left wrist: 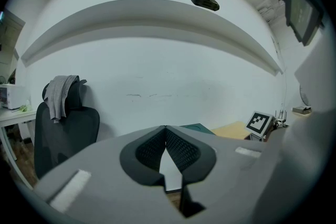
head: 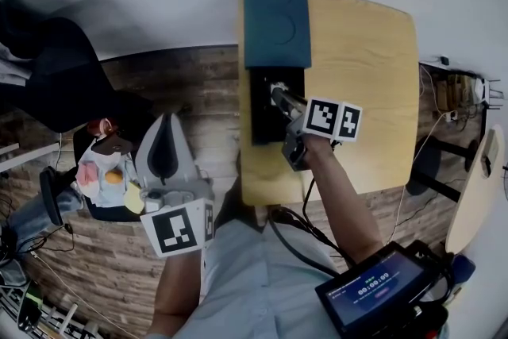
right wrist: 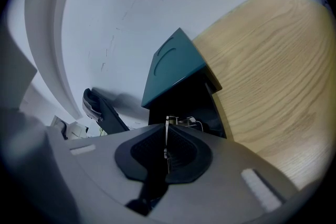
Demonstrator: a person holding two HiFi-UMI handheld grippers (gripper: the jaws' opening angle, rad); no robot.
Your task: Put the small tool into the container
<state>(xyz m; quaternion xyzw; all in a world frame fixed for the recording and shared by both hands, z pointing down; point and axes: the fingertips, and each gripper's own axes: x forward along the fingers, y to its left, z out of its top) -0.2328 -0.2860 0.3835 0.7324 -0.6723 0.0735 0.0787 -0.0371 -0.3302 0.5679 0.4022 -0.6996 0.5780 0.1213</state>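
The small tool, a thin metal piece, is being clamped edge-on between the pressed-together jaws of the right gripper. It is being held over the open dark interior of the container, whose teal lid is lying flipped open on the far side. The container is being carried by the left part of the wooden table. The left gripper is being held off to the near left, away from the table, with its jaws closed together on nothing.
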